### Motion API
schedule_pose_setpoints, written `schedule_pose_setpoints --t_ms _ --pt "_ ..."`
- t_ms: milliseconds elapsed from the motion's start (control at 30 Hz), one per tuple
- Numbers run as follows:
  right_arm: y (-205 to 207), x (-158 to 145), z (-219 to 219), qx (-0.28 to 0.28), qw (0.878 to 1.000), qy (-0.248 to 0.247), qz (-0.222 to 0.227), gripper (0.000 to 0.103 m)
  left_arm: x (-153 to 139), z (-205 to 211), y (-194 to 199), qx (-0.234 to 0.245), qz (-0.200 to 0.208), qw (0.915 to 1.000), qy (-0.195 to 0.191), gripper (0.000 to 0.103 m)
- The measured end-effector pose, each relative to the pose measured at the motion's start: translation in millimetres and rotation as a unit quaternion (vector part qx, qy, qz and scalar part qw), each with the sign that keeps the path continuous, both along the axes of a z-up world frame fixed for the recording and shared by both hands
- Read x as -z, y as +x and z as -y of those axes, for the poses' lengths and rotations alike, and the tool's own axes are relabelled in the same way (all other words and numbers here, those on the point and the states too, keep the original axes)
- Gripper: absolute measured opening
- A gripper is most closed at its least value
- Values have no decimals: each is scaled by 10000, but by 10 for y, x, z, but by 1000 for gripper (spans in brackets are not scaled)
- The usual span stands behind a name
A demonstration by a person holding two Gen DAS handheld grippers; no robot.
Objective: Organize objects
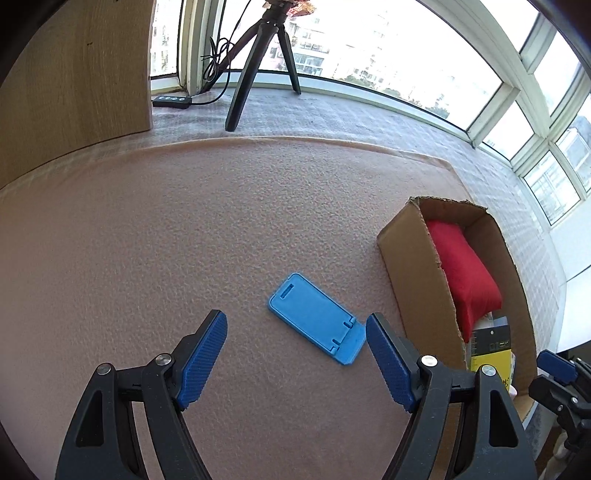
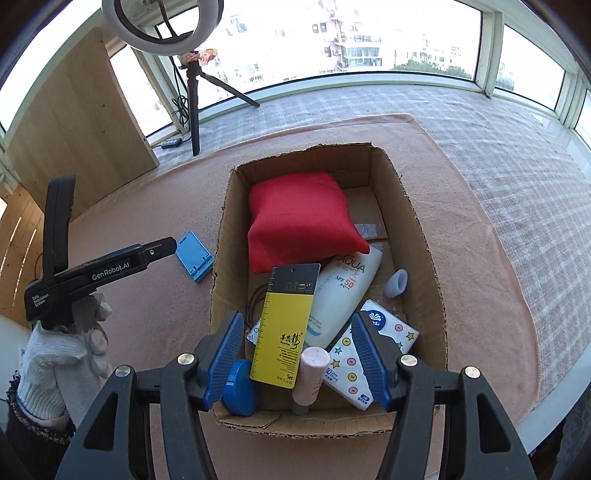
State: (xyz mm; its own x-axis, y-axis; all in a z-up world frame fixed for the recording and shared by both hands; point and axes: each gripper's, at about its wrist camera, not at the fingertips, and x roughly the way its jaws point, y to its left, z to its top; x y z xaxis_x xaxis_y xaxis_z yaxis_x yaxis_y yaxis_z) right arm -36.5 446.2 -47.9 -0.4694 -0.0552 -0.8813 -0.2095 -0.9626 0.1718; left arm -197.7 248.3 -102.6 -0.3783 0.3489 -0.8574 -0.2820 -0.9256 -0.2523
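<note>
Fingers of the right gripper (image 2: 295,354) are standing spread apart with nothing between them, hanging over the near end of the cardboard box (image 2: 421,236). Nearest inside the box are lying a blue round lid (image 2: 240,387), a pink tube (image 2: 312,373), a yellow-and-black card (image 2: 282,325) and a star-printed tissue pack (image 2: 391,332). Past them, in the middle of the box, a white sunscreen bottle (image 2: 343,291) is leaning under a red cushion (image 2: 301,225), which is filling the far left part of the box. A pale blue cup-shaped piece (image 2: 395,282) is sitting by the box's right wall.

Just left of the box, on the pink mat (image 1: 184,240) covering the worktop, a blue phone stand (image 1: 317,319) is lying flat. The left gripper (image 1: 297,356), gripped by a white-gloved hand (image 2: 70,343), is hovering by the stand with its fingers released and wide, the right fingertip (image 1: 376,325) close to the stand's near corner; whether it is touching cannot be told.

Beyond the box, a black tripod (image 1: 258,62) is standing before the windows, with a ring light (image 2: 162,26) above it and a wooden panel (image 1: 74,81) to its left.
</note>
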Motion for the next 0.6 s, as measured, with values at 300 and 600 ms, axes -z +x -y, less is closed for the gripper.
schedule_pose_setpoints --t_ms 300,600 --pt "57 5 -68 79 9999 -112 -3 57 256 -379 -265 42 11 9982 -596 81" --pt "39 6 -100 123 9998 -155 6 57 424 -464 -157 400 -210 9932 -1073 81"
